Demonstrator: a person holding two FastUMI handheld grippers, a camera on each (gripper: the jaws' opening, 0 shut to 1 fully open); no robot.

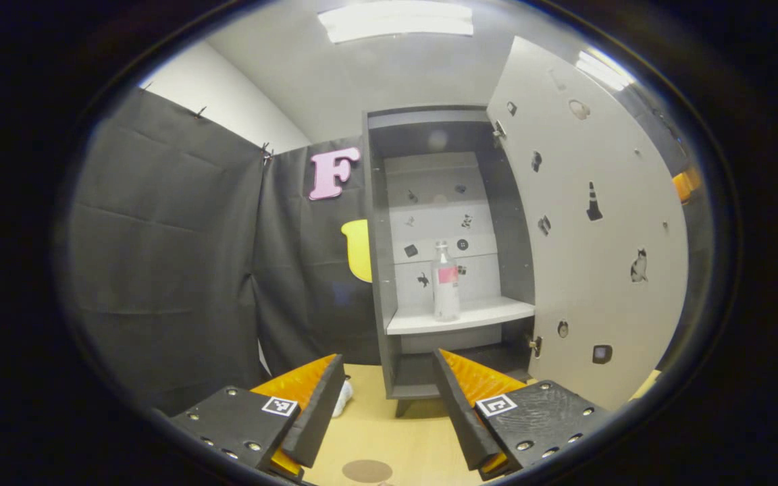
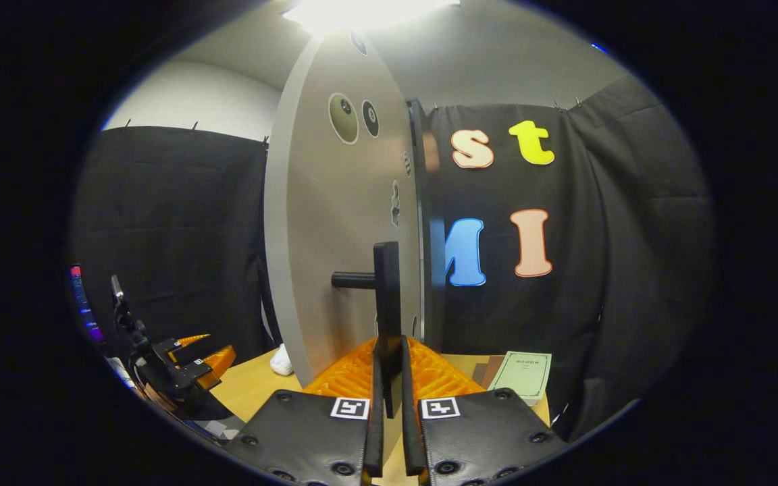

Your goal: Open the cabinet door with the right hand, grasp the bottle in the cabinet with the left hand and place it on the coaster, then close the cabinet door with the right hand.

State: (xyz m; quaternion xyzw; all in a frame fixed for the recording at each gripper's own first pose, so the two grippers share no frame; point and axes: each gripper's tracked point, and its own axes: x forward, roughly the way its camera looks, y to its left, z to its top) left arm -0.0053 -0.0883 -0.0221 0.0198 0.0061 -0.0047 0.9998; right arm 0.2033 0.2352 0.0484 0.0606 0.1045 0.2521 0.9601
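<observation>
My right claw (image 2: 389, 388): both fingers pinched on the flat black bar of the cabinet door handle (image 2: 386, 297); its lower end is hidden between them. Cabinet door (image 1: 591, 229): pale, smooth, stickered, swung wide. My left claw (image 1: 389, 398): spread wide, empty. Bottle (image 1: 446, 282): clear plastic, upright on the white shelf (image 1: 483, 314) inside the grey cabinet (image 1: 377, 270). Coaster (image 1: 367, 470): round, brown, on the wooden table (image 1: 396, 432) before the cabinet, lower edge cut off.
</observation>
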